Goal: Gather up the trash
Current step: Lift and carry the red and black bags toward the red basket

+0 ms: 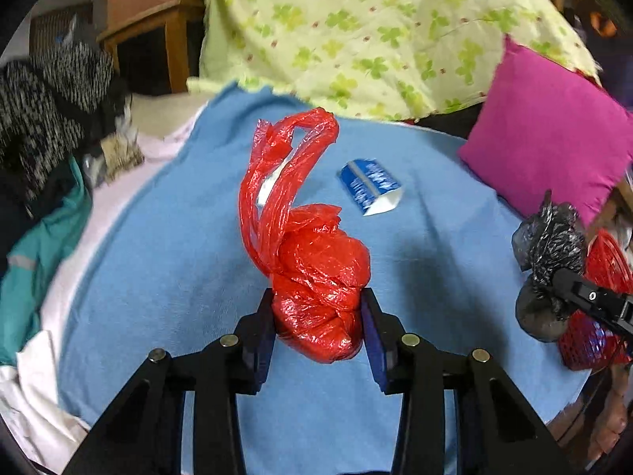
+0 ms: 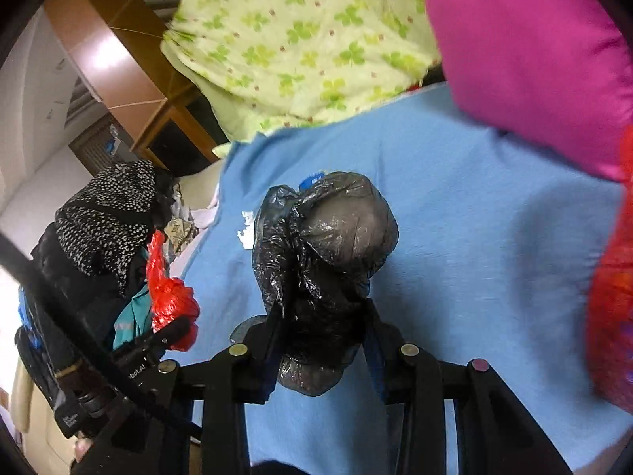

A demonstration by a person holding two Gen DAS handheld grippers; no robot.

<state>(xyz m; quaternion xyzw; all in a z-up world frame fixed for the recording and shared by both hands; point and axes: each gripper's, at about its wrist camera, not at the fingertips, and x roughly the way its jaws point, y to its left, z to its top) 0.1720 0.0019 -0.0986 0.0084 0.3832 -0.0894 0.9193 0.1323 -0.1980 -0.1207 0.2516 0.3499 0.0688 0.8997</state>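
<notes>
- The red plastic bag (image 1: 316,277), a crinkled, glossy knotted bundle with two long twisted handle loops rising from it, sits clamped between the pads of the left gripper (image 1: 318,316), over the middle of the blue sheet (image 1: 166,277)
- The black plastic bag (image 2: 316,261), thin, wrinkled film bulging into a smooth grey dome at the top, is pinched between the closed-in pads of the right gripper (image 2: 320,340); in the left wrist view it hangs at the right edge of the blue sheet, in front of a red mesh basket (image 1: 601,277)
- A blue and white paper wrapper (image 1: 370,186), flattened and open at one end, lies on the sheet just beyond the red bag, apart from it
- The blue sheet is soft, matte and lightly creased, with open cloth on both sides of the red bag and in front of both tools
- At the far edge a pale green cloth with a clover print (image 1: 356,31) hangs down over the sheet's border
- A magenta cushion (image 1: 550,138), smooth and square, stands at the far right corner, close to the black bag
- The left edge is crowded: a black and white speckled garment (image 1: 51,91), a teal garment (image 1: 43,237) and pale pink and white cloth (image 1: 51,316) are piled beside the sheet
- Wooden furniture (image 1: 174,27) shows behind the pile, blurred
</notes>
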